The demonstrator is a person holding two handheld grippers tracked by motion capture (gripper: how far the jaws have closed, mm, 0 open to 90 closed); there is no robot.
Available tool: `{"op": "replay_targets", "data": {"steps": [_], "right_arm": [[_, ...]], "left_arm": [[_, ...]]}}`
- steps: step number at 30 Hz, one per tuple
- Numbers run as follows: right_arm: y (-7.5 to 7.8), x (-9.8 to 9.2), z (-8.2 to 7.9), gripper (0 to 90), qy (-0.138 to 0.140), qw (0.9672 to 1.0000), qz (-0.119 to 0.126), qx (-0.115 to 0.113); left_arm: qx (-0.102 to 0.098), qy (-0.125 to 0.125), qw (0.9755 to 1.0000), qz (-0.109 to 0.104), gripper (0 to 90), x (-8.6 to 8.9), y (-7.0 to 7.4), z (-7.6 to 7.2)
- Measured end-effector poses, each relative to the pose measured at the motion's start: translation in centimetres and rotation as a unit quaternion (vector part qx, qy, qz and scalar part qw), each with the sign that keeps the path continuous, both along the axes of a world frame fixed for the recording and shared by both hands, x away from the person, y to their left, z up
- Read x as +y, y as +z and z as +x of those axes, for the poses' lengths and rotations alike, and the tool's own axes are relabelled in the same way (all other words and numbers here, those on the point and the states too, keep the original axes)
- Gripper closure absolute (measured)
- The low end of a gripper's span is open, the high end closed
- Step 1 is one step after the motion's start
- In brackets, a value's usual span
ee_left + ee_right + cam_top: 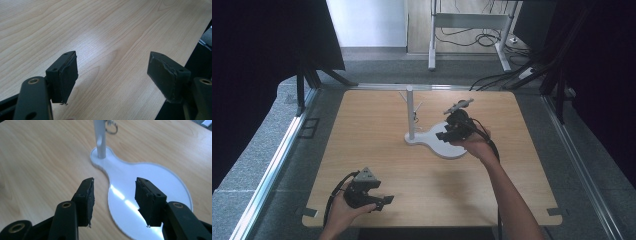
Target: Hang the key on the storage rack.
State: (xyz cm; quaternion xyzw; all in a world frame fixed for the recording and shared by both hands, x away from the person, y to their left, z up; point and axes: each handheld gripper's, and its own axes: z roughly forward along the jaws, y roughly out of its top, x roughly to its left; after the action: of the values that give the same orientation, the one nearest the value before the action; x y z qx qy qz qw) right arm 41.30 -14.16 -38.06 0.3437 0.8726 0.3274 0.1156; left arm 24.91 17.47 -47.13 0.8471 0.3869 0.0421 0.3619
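Observation:
A white stand sits on the wooden table: a thin upright post point(410, 112) on a flat, pear-shaped base point(454, 150). Small hooks stick out near the post's top, and a metal ring point(111, 129) hangs by the post point(100, 142). My right gripper point(443, 136) hovers over the wide end of the base point(150, 172), pointing toward the post. Its jaws point(115, 195) are open with nothing between them. My left gripper point(383, 201) rests in a hand near the table's front left edge. It is open point(112, 75) over bare wood and holds nothing.
The table point(377, 150) ends close to my left gripper at the front edge, and its edge point(185, 62) runs just right of that gripper's jaws. Beyond the far edge stand a white metal frame point(469, 22) and floor cables point(492, 80). Dark curtains flank both sides.

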Motion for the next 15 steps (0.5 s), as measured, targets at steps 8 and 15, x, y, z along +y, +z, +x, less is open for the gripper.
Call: {"op": "replay_targets", "data": {"steps": [8, 15], "right_arm": [[-3.5, -3.3, -4.4, 47.9, 0.006, 0.9998, 0.014, -0.010], [-6.7, -4.9, -7.7, 47.9, 0.010, 0.9998, 0.016, -0.006]], "left_arm": [[0.003, 0.009, 0.9999, 0.007, 24.9, 0.1, -0.1, 0.1], [0.006, 0.009, 0.9998, 0.014, 24.6, 0.0, -0.4, 0.2]]}}
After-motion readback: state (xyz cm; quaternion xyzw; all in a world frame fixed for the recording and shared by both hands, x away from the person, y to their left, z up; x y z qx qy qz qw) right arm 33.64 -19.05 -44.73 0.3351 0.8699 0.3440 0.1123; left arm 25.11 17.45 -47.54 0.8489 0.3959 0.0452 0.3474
